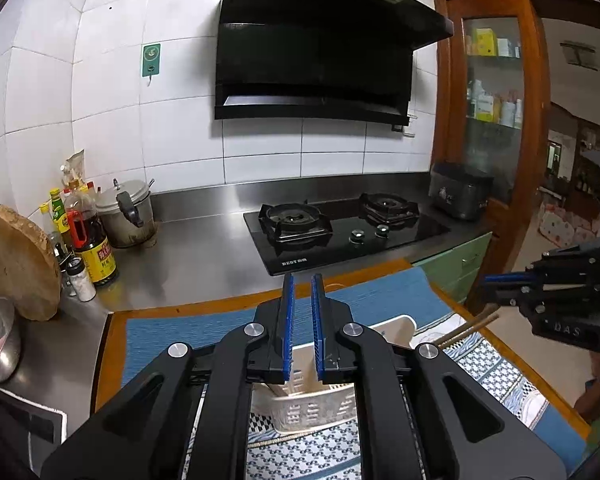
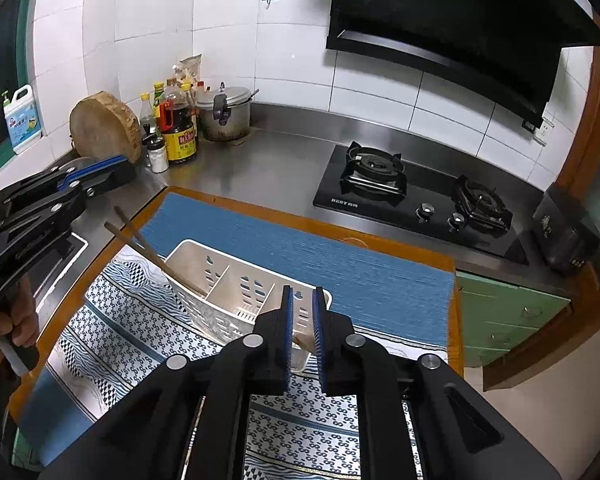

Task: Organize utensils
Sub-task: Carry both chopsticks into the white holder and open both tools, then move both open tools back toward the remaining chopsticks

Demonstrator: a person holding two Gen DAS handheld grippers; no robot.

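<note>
Stood on a patterned cloth (image 2: 148,332) beside a blue mat (image 2: 340,264): a white utensil caddy (image 2: 228,280) with three compartments. Leaned in its leftmost compartment, tips projecting up and out past the rim: a pair of wooden chopsticks (image 2: 148,248). Hovered over the caddy, jaws narrow and holding nothing: left gripper (image 1: 302,280). Hung above the caddy's right end, likewise near shut and empty: right gripper (image 2: 303,292). Behind, on the steel counter (image 2: 268,164): a gas stove (image 2: 416,200), sauce bottles (image 2: 178,128).
</note>
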